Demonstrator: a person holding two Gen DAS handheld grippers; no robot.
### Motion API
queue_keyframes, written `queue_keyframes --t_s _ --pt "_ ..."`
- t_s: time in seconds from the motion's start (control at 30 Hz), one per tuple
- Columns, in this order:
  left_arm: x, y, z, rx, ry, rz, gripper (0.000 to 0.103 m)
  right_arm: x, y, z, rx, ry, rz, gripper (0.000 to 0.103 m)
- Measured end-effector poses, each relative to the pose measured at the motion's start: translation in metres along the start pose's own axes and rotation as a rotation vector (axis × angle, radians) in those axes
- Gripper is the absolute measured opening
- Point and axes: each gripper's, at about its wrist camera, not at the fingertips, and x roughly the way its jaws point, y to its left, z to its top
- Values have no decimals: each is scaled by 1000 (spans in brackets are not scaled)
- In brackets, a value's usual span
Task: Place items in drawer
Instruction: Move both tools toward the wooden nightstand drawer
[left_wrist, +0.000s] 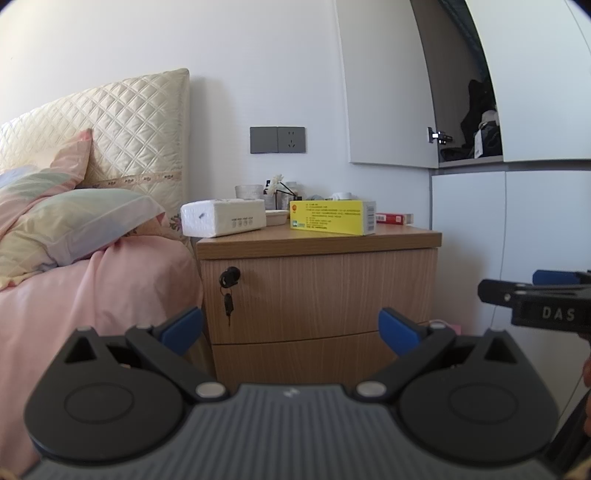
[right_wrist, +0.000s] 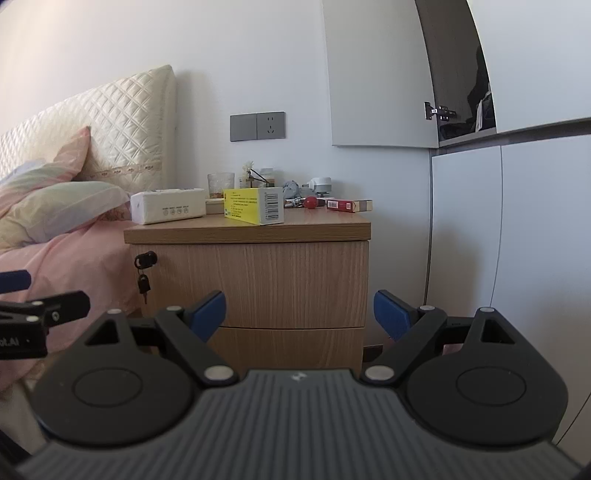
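A wooden nightstand (left_wrist: 317, 291) (right_wrist: 288, 284) stands beside the bed with its two drawers shut; a key (left_wrist: 229, 280) (right_wrist: 144, 264) hangs in the upper drawer's lock. On its top lie a white tissue pack (left_wrist: 223, 218) (right_wrist: 168, 210), a yellow box (left_wrist: 332, 217) (right_wrist: 253, 205), a red-and-white pack (left_wrist: 393, 218) (right_wrist: 347, 205) and a red ball (right_wrist: 311, 202). My left gripper (left_wrist: 291, 330) is open and empty, in front of the drawers and apart from them. My right gripper (right_wrist: 299, 314) is open and empty, also facing the drawer fronts.
The bed with a pink cover (left_wrist: 92, 295) (right_wrist: 74, 251) and pillows is to the left. A glass (right_wrist: 221, 184), small bottles and a white adapter (right_wrist: 319, 183) stand at the back of the nightstand. White wardrobe doors (left_wrist: 509, 221) (right_wrist: 498, 240) are to the right.
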Motion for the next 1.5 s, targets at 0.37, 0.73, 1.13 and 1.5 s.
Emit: queue_keyframes --t_s 0.37,0.73,1.13,1.5 --pt "2 -1 2 4 9 -3 103 2 -1 0 12 -14 -3 89" --pt "1 -2 4 6 6 -13 103 4 0 1 15 -28 -8 89" --pt "1 1 4 -8 7 6 103 1 -2 1 23 -42 -10 89" --pt "4 3 3 1 5 35 103 -1 -15 1 61 -56 20 89"
